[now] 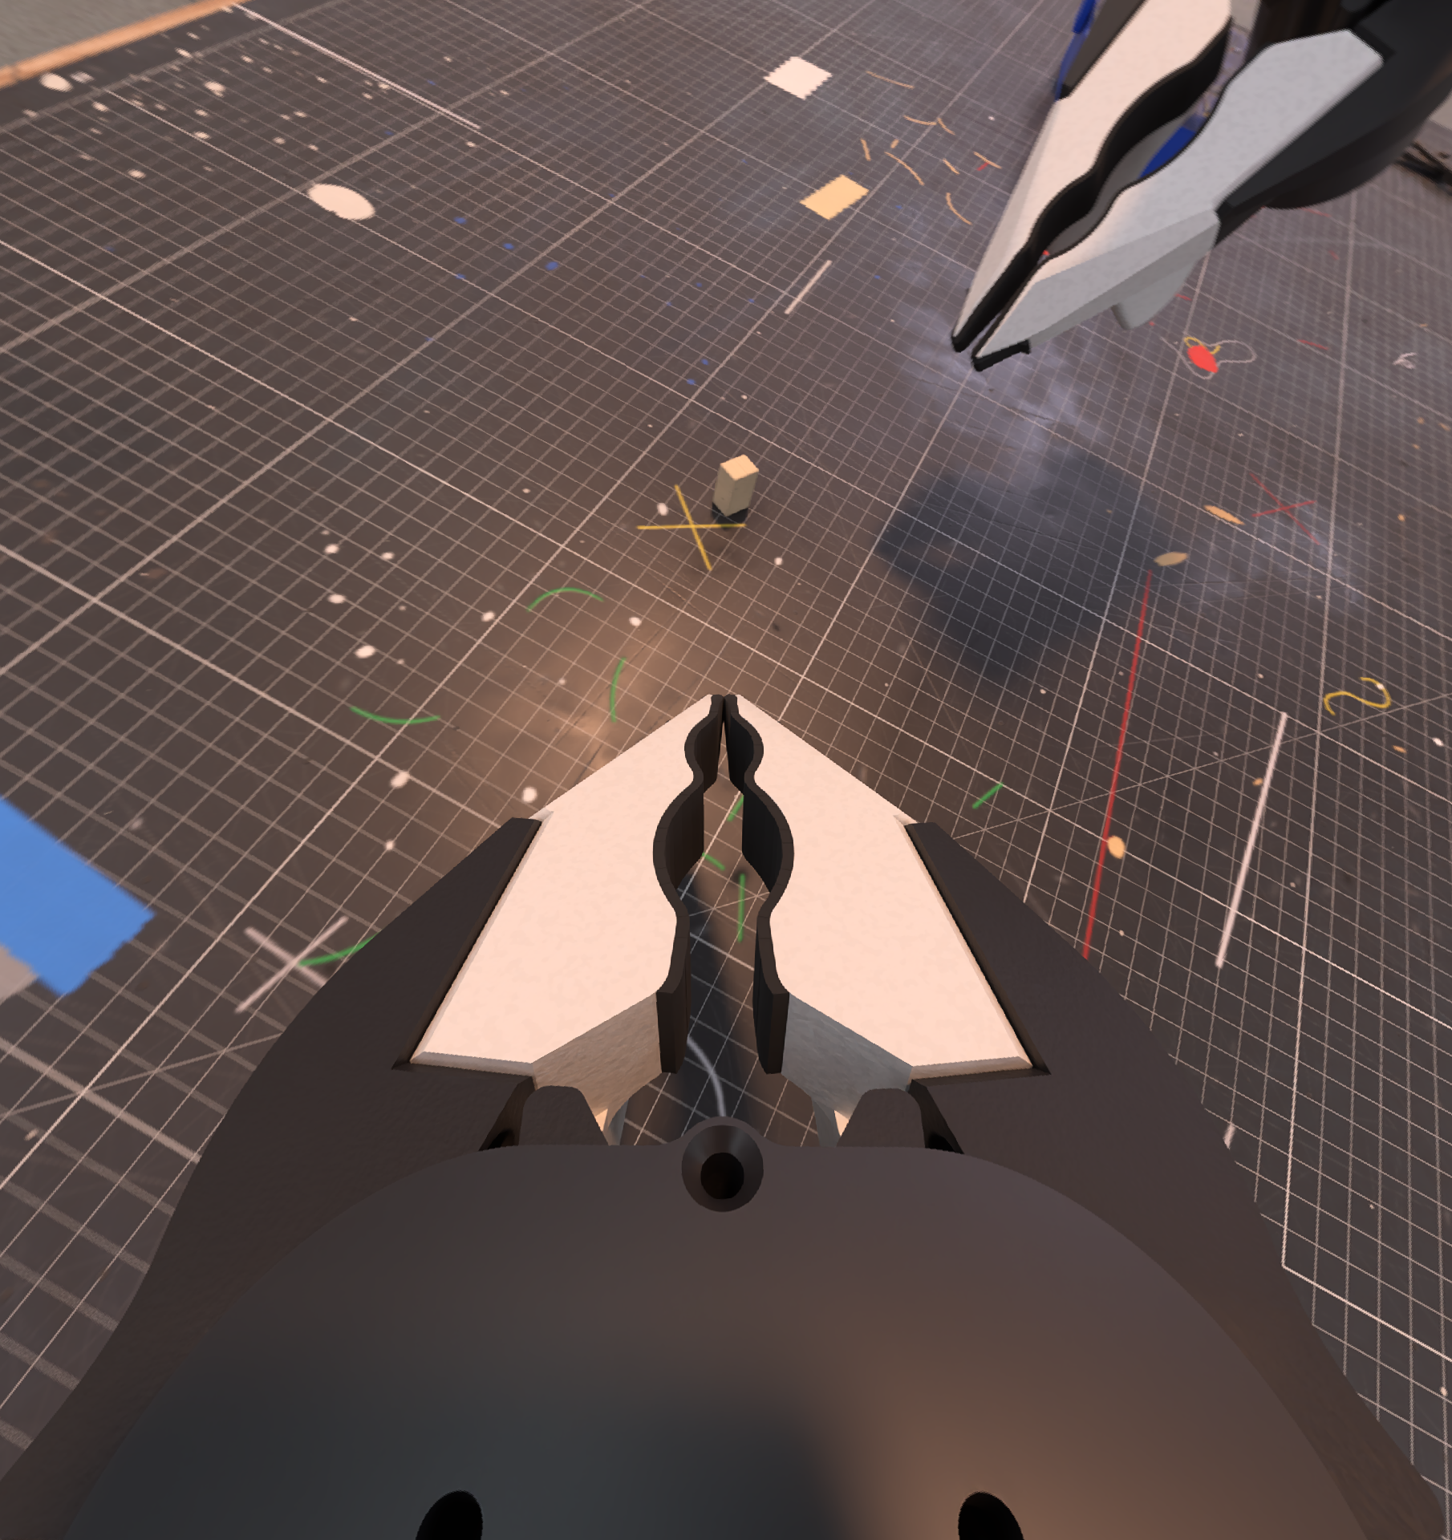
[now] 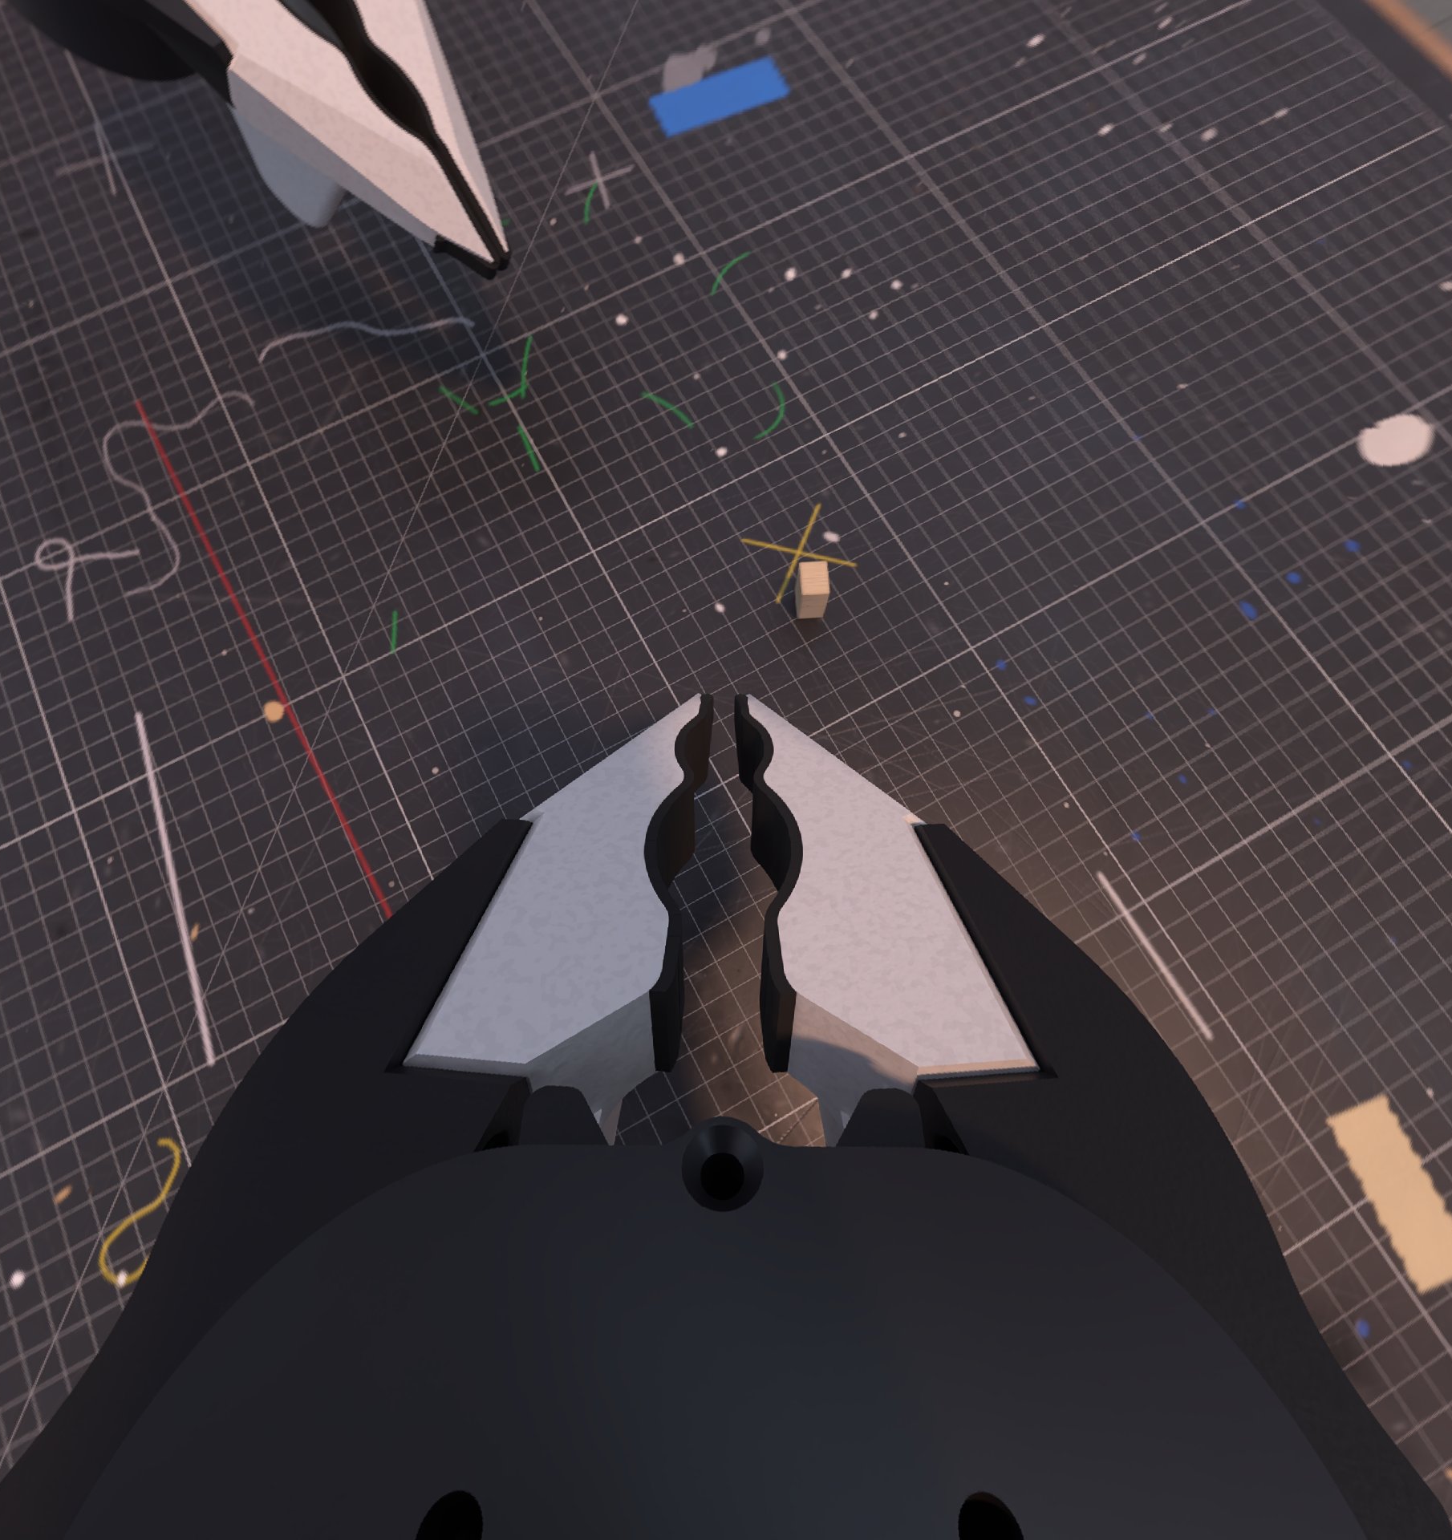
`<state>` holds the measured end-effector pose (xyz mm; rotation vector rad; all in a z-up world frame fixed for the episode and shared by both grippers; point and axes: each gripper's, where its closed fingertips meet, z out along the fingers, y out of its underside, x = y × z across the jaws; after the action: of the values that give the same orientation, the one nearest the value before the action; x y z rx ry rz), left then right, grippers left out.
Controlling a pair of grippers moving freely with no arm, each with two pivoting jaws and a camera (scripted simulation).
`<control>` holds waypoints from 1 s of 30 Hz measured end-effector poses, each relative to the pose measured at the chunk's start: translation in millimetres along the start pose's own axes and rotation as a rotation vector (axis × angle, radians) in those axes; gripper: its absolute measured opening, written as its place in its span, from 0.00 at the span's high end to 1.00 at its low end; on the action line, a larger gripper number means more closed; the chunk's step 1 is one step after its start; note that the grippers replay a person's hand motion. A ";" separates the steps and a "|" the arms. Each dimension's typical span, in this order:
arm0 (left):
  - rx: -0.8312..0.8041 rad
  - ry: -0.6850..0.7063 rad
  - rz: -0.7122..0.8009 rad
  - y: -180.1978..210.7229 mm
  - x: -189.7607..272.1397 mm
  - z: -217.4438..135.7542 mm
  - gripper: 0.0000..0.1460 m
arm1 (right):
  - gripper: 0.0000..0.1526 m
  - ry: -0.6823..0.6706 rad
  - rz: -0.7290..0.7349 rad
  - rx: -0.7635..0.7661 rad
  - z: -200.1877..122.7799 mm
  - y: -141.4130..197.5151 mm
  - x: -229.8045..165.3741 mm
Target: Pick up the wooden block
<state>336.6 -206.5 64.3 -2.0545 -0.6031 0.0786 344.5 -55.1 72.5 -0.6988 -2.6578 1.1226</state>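
Your left gripper (image 1: 723, 698) hovers tips-together, empty. Your right gripper (image 2: 721, 698) hovers slightly parted, empty, aimed just left of the upright wooden block (image 2: 812, 588) on the cutting mat (image 2: 1123, 417).

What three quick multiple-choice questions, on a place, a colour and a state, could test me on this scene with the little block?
1. Where does the wooden block stand?
A. Beside a yellow cross on the mat
B. On the blue patch
C. Between a gripper's fingers

2. What colour is the long straight line drawn on the cutting mat?
A. Green
B. Red
C. Blue

3. How is the left hand-held gripper?
A. Wide open
B. Shut on the block
C. Shut and empty

Answers: 1 A, the block stands upright touching the yellow cross. 2 B, the line shows red in both views. 3 C, its tips meet with nothing between them; the right hand-held gripper shows a narrow gap.
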 end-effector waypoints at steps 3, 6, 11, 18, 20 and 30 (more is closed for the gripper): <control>-0.005 0.046 -0.015 3.7 1.3 8.3 1.00 | 0.98 -0.042 -0.031 -0.049 8.5 -1.6 2.4; -0.020 0.095 -0.047 8.0 2.9 13.6 1.00 | 1.00 -0.034 -0.016 -0.079 16.3 -2.8 9.9; -0.037 0.139 -0.079 11.1 5.0 17.5 1.00 | 1.00 0.000 -0.010 -0.095 21.1 -5.8 24.1; -0.070 0.150 -0.070 15.7 7.8 21.8 1.00 | 0.93 -0.042 0.016 -0.143 35.1 -3.4 26.0; -0.070 0.151 -0.073 15.9 7.7 21.7 1.00 | 0.92 -0.054 0.002 -0.177 45.4 -2.2 25.2; -0.067 0.152 -0.081 16.3 7.5 21.6 1.00 | 0.91 -0.055 -0.027 -0.300 79.0 -5.2 29.5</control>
<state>343.2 -192.8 40.7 -2.0761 -0.6001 -0.1453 290.7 -93.9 20.2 -0.6846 -2.9068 0.7525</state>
